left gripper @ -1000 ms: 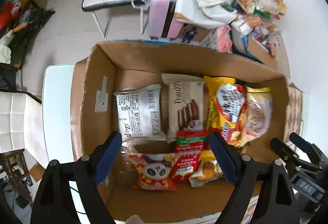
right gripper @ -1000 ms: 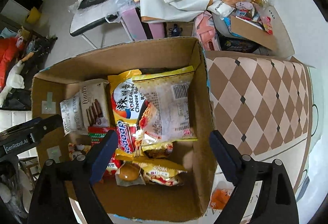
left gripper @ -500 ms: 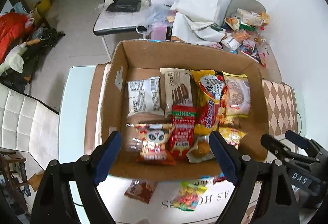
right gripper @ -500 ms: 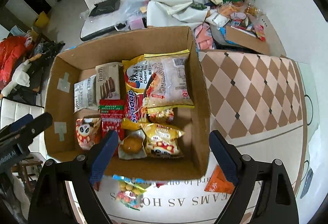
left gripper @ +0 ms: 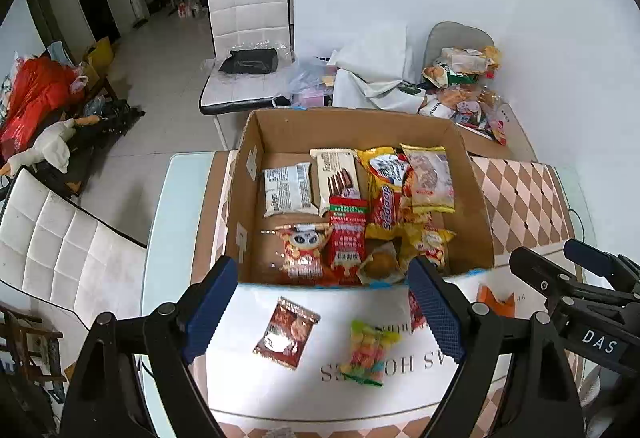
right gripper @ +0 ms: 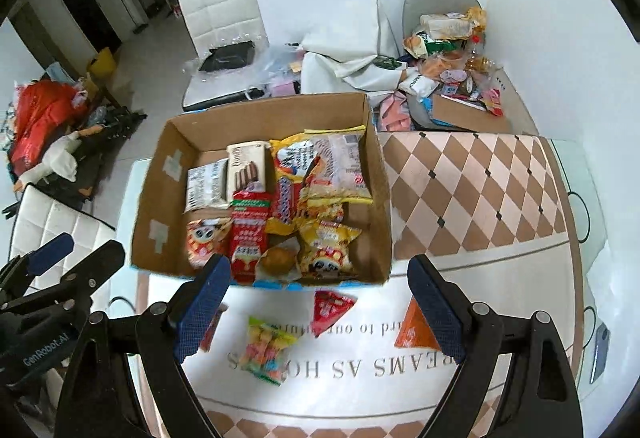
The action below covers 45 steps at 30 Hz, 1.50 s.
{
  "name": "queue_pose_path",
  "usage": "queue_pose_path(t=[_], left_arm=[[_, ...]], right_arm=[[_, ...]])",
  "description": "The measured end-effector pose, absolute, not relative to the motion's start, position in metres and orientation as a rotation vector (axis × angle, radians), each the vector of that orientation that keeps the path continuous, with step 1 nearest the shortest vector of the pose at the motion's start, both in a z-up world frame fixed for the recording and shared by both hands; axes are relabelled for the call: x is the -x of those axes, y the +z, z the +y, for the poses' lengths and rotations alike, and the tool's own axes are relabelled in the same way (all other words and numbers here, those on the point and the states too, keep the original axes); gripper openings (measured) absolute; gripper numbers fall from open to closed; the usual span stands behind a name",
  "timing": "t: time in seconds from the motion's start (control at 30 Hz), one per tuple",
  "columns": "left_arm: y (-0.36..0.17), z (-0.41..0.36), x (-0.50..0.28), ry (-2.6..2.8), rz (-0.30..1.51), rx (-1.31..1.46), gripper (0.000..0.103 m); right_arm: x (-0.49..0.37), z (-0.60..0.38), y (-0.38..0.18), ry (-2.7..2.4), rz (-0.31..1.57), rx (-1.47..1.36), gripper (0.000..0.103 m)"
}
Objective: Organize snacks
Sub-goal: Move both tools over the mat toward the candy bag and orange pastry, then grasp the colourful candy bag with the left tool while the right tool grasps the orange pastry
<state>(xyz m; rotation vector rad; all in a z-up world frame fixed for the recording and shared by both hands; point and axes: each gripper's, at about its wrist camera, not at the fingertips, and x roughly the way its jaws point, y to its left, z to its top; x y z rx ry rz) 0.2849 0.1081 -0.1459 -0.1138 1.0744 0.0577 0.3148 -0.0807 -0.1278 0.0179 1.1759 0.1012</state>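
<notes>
While angled downward, both tongs (left gripper: pixel 324 314) (right gripper: pixel 318 312) gape empty.

Tablecloth (right gripper: pixel 400 366), six o'clock, letters upside down: "REAMS AS HO", smaller line above partly readable "rd to our"
Right tongs body (left gripper: pixel 596 342), four o'clock in left view: "DAS"
Left tongs body (right gripper: pixel 40 348), eight o'clock in right view: "GenRobot.AI"
Red-and-yellow packet (left gripper: pixel 386 193) in the cardboard box (left gripper: pixel 352 125): blue lettering, unclear
Other wrappers: print too small to read

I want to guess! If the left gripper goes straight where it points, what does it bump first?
Probably the dark red snack packet on the white mat, between the left gripper's open jaws; depth is uncertain.
</notes>
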Motion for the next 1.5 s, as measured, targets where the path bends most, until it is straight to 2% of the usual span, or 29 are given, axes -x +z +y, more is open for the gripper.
queue_pose_path(t=[0.27,0.63,0.93,1.2,1.5], left_arm=[[-0.190,0.088,-0.257,0.030,1.196,0.131,0.087],[-0.297,0.050,-0.259,-0.010,1.427,0.101,0.087],[-0.365,0.020,-0.272,-0.030,1.559,0.080,0.087],[-0.392,0.003,-0.279,-0.015,1.600,0.052,0.087],[-0.404,-0.007,-0.285,-0.008,1.607,0.028,0.087]], right_arm=[[-0.279,-0.127,-0.147,0.060,1.235,-0.127,0.092],[-0.270,-0.247,-0.238,-0.179,1.401,-0.291,0.092],[-0.296,-0.274,-0.316,-0.203,1.532,-0.369,0.092],[-0.321,-0.265,-0.368,-0.213,1.640,-0.333,0.095],[-0.334,-0.257,-0.385,-0.234,1.663,-0.273,0.098]])
